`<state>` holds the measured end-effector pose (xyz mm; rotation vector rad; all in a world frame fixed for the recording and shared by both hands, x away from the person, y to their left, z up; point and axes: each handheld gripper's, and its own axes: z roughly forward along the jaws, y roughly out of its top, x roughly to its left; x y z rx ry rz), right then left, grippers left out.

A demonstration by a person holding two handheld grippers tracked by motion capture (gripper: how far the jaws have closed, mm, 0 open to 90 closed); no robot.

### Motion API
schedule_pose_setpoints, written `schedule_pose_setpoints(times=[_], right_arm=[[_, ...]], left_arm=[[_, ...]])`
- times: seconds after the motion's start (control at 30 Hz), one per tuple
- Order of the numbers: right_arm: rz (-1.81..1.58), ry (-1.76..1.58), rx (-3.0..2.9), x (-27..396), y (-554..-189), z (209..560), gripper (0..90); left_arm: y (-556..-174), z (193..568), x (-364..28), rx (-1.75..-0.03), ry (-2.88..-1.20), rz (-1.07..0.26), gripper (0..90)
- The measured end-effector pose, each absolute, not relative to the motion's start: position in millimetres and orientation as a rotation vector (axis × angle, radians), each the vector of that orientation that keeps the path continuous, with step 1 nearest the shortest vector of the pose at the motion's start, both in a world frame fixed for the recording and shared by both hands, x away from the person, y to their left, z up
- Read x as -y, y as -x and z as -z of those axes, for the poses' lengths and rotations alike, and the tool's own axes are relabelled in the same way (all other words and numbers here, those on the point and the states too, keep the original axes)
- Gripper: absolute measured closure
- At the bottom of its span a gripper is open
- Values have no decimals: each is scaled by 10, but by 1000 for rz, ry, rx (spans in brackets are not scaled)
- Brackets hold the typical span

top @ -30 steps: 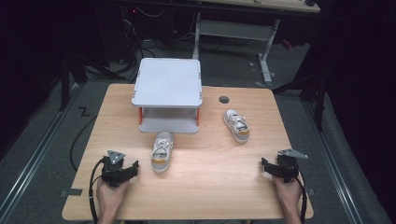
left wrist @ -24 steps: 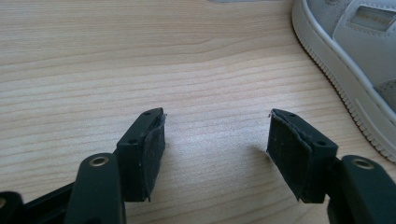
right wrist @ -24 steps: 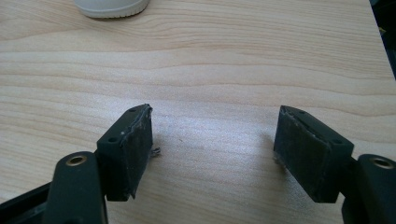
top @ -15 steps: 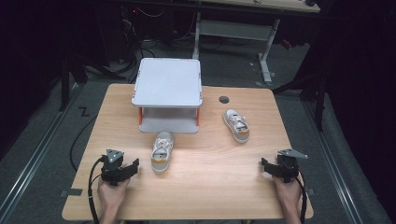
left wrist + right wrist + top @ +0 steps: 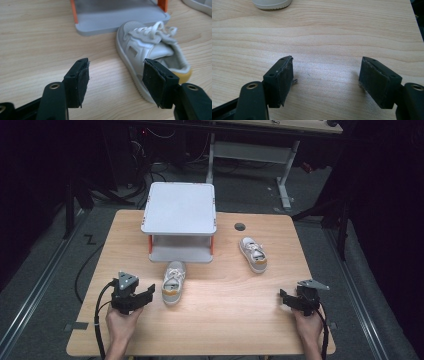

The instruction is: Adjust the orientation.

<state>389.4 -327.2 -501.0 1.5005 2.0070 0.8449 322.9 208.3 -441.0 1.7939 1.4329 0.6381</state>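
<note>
- Here, a small white shoe [image 5: 173,282] with a yellow-tan heel lies on the wooden table [image 5: 225,320], just ahead and to the inner side of the left gripper [image 5: 148,293], toe pointing away from the person toward the shelf.
- In the left gripper view the same shoe [image 5: 150,55] sits beyond the jaws on their right, laces loose on top, its heel end passing behind the right-hand pad [image 5: 156,81]; nothing lies between the pads.
- The left gripper, held in the person's left hand [image 5: 121,325], has its jaws apart with bare table between them; they have just been closing somewhat and clamp nothing.
- Directly past that shoe's toe stands a grey two-tier shelf [image 5: 180,210] with orange posts, its lower tray [image 5: 120,17] showing at the top of the left gripper view, just beside the toe.
- A second white shoe [image 5: 252,254] lies farther off, to the right of the shelf, well ahead of the right gripper [image 5: 284,297] and to its inner side.
- The right gripper, in the person's right hand [image 5: 307,327] near the table's right front corner, holds its jaws wide apart over bare wood, gripping nothing.
- In the right gripper view a rounded white sole edge [image 5: 272,3] shows far ahead at the top left; I cannot tell which shoe it is.
- A cable [image 5: 100,320] trails from the left gripper off the table's front edge.
</note>
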Motion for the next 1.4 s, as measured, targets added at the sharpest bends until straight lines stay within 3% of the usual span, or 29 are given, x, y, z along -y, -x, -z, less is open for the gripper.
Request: schedule_pose_setpoints(times=[0.23,0.33,0.67,0.83,1.03,1.07,1.4], right_arm=[[-845,-1501,-2007,3272,-3894,5010,275],[-845,-1501,-2007,3272,-3894,5010,275],[-845,-1501,-2007,3272,-3894,5010,275],[-846,-1501,-2008,3272,-3894,5010,275],[-846,-1501,-2008,3272,-3894,5010,275],[-846,-1501,-2008,3272,-3894,5010,275],[-846,-1501,-2008,3272,-3893,5010,275]], left_arm=[[-3377,4391,-1920,-1400,-1857,-608,429],[-3427,4397,-1796,-1374,-1924,-668,444],[-3650,4494,-1611,-1356,-2023,-602,488],[-3725,4555,-1588,-1362,-2047,-580,597],[-3720,4527,-1616,-1355,-2091,-638,717],[-3707,4520,-1618,-1349,-2097,-666,770],[-3673,4439,-1622,-1373,-2048,-709,847]])
